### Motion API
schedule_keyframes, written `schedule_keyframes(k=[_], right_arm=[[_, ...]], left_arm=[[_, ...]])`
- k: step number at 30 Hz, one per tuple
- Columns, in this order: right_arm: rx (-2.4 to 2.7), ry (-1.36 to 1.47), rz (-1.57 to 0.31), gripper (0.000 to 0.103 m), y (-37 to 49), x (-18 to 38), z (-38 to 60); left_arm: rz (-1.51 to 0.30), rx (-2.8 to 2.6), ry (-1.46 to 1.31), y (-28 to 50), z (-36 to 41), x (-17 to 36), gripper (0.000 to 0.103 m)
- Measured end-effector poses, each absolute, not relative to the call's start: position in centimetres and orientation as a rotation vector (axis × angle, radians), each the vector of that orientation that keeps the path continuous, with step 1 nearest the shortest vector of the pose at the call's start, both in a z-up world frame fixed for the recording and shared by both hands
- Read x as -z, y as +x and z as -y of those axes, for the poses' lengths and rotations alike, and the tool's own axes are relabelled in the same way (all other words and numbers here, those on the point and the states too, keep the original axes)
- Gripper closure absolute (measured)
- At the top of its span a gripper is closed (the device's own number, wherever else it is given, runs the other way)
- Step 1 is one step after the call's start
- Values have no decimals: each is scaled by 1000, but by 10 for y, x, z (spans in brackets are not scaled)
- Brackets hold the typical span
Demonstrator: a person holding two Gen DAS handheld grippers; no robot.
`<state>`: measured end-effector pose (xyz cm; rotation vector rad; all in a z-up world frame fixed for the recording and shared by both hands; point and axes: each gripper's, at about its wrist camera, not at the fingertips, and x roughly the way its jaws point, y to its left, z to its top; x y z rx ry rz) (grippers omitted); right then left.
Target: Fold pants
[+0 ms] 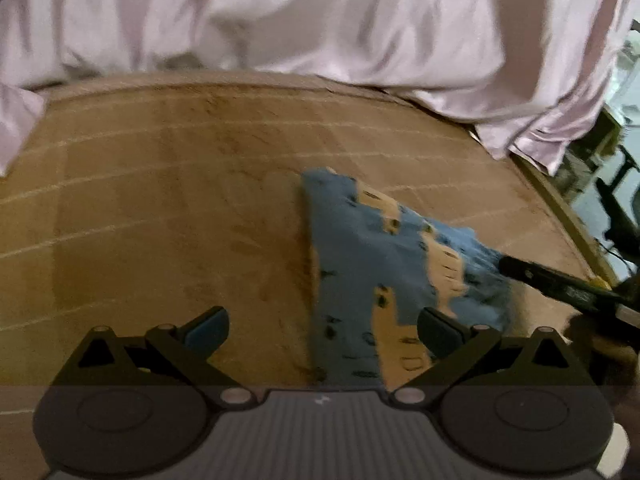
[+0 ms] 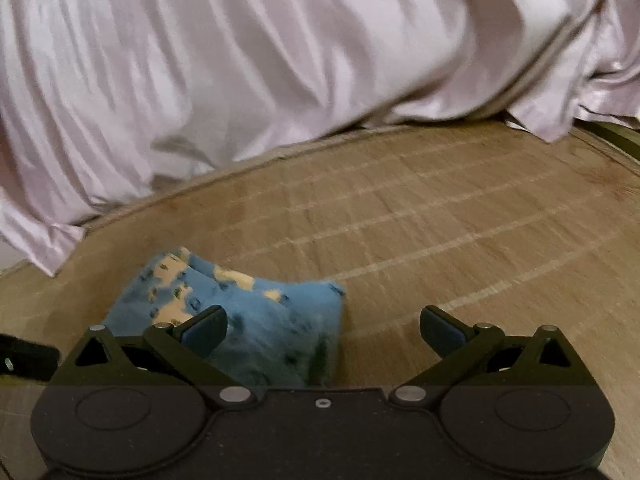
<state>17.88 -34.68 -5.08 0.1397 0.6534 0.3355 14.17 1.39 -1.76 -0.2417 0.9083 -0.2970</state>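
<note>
A pale pink sheet (image 1: 320, 16) fills the top of both views above a tan blanket with light grid lines (image 1: 160, 200), and only the left wrist view shows room clutter at the right edge. The blue and cream patterned pants (image 1: 360, 272) lie folded on the blanket, right of centre there, lower left in the right wrist view. The left gripper (image 1: 322, 330) and right gripper (image 2: 322, 330) both gape wide, holding nothing.
</note>
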Motion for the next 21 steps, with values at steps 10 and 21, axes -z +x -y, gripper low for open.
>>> schedule_keyframes(k=[10, 21], right_arm=[[-457, 188, -684, 18, 210, 63, 337], [-413, 285, -701, 54, 206, 71, 347]], left_arm=[[-978, 293, -305, 145, -1, 28, 3], [-1006, 261, -370, 144, 0, 37, 15]])
